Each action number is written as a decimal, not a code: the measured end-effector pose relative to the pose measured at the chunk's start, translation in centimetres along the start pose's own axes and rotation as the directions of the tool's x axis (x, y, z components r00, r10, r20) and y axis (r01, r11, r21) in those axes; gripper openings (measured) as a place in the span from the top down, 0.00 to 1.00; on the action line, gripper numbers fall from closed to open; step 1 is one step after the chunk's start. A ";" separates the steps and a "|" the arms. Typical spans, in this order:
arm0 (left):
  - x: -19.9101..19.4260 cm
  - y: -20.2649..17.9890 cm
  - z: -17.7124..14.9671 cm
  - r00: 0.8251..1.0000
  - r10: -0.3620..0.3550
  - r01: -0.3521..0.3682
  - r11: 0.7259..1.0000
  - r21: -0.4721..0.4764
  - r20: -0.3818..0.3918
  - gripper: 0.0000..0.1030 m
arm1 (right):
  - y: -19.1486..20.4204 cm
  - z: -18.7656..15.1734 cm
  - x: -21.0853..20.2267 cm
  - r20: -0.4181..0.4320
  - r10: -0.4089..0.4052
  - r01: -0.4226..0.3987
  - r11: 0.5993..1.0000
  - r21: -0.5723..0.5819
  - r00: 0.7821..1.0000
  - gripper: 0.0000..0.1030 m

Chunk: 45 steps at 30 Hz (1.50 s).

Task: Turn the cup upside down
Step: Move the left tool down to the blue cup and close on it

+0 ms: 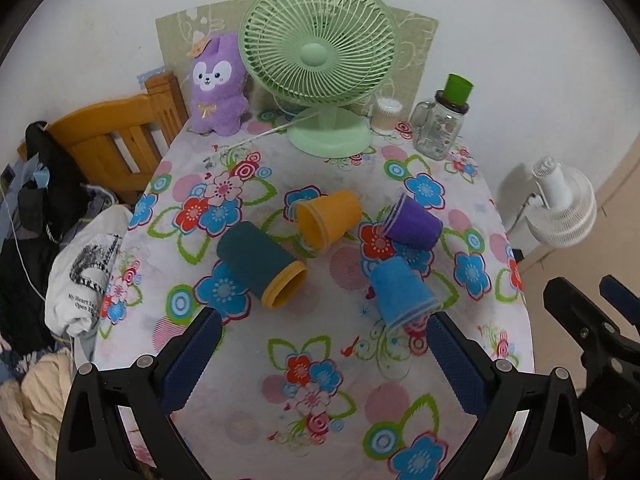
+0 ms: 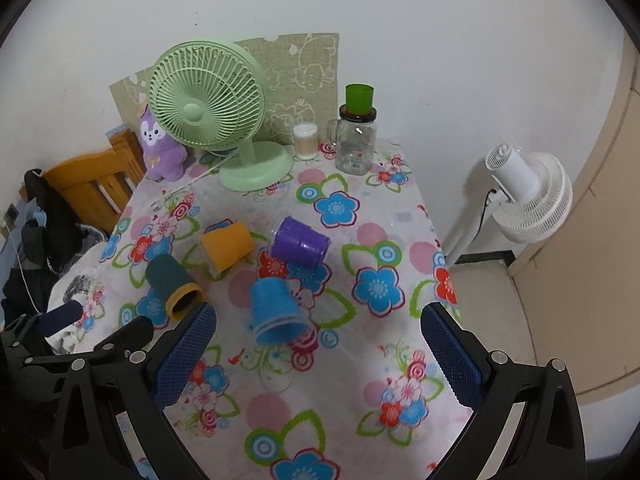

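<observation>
Several cups lie on their sides on the floral tablecloth: a dark teal cup with a yellow rim [image 1: 262, 266] [image 2: 174, 286], an orange cup [image 1: 328, 218] [image 2: 227, 245], a purple cup [image 1: 414, 224] [image 2: 300, 243] and a blue cup [image 1: 402, 292] [image 2: 274, 310]. My left gripper [image 1: 320, 326] is open and empty, just short of the teal and blue cups. My right gripper [image 2: 318, 318] is open and empty, with the blue cup between and beyond its fingertips. Each gripper shows at the edge of the other's view.
At the back of the table stand a green desk fan [image 1: 320, 68] [image 2: 224, 120], a purple plush toy [image 1: 218, 84], a cotton-swab jar [image 2: 306, 140] and a glass jar topped by a green cup [image 1: 440, 124] [image 2: 357, 136]. A wooden chair [image 1: 116, 140] is on the left, a white floor fan [image 2: 528, 196] on the right.
</observation>
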<state>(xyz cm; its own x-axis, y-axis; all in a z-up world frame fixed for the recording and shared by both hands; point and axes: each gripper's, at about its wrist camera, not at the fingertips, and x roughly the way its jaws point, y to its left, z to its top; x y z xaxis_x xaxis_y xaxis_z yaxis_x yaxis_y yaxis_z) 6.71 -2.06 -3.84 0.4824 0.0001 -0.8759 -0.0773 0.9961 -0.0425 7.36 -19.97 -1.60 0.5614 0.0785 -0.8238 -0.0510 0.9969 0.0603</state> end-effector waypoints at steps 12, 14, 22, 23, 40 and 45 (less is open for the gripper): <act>6.9 -4.0 1.3 0.990 0.064 -0.076 0.992 -0.098 -0.125 0.00 | -4.1 2.8 8.0 -0.114 0.109 -0.114 0.993 -0.031 0.987 0.00; 7.9 -4.9 1.6 0.988 0.060 -0.075 0.991 -0.110 -0.139 0.00 | -4.7 3.1 8.9 -0.128 0.128 -0.132 0.991 -0.029 0.983 0.00; 11.7 -7.2 2.5 0.978 0.068 -0.098 0.984 -0.146 -0.198 0.00 | -6.6 3.7 13.0 -0.186 0.147 -0.152 0.988 -0.014 0.972 0.00; 12.1 -7.5 2.6 0.977 0.072 -0.102 0.984 -0.143 -0.203 0.00 | -6.8 3.8 13.5 -0.193 0.146 -0.151 0.988 -0.013 0.970 0.00; 18.5 -9.9 2.3 0.941 0.099 -0.142 0.983 -0.112 -0.324 0.04 | -8.8 2.8 20.1 -0.309 0.131 -0.145 0.989 -0.024 0.942 0.00; 19.6 -9.8 1.9 0.932 0.112 -0.158 0.981 -0.110 -0.344 0.16 | -8.7 2.3 21.8 -0.343 0.125 -0.145 0.989 -0.034 0.931 0.00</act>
<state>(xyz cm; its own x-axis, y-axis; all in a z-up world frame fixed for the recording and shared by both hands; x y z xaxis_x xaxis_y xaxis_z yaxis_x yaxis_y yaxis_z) 18.61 -11.68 -19.69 0.1409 0.0812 -0.9867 -0.2481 0.9677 0.0442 21.96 -26.95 -18.73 0.2330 0.1945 -0.9528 -0.1602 0.9741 0.1597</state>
